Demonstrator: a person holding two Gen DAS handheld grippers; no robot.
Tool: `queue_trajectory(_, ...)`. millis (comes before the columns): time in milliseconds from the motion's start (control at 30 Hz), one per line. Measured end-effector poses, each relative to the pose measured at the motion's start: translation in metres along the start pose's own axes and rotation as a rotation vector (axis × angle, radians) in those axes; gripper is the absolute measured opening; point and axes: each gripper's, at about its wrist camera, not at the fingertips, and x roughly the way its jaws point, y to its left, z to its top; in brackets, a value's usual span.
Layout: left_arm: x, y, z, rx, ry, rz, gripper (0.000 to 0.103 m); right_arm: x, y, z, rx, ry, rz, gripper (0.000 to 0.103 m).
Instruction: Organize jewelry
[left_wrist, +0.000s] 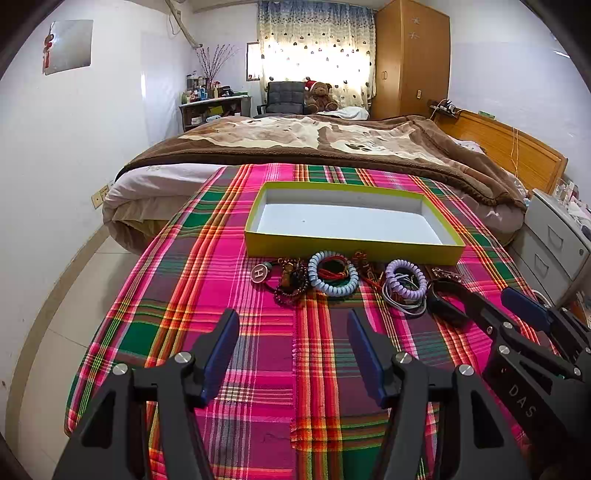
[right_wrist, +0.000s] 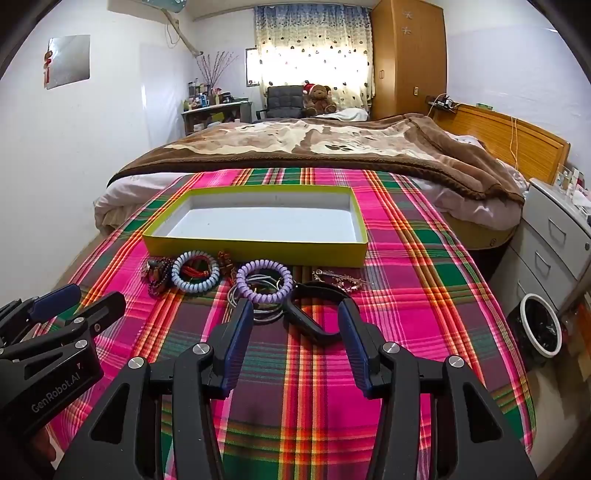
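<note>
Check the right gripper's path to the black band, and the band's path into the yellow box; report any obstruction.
Nothing visible blocks the open right gripper from the black band, which lies just ahead of its fingertips. Between the band and the yellow box there is only the box's low front wall; the gold chain lies slightly aside.

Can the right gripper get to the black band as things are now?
Probably yes. The right gripper is open and the black band lies on the cloth just ahead of its fingertips, with nothing over it; only the purple coil bracelet lies beside it.

Both wrist views near tabletop, angled down, sharing box
</note>
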Motion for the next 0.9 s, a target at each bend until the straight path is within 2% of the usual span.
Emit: queue_trajectory(900, -0.0024, -0.0018, 0.0007, 0.002, -0.003, 0.008, 0.062, 0.0016, 0.0002, -0.0014, 0.000, 0.001, -0.002, 0.049)
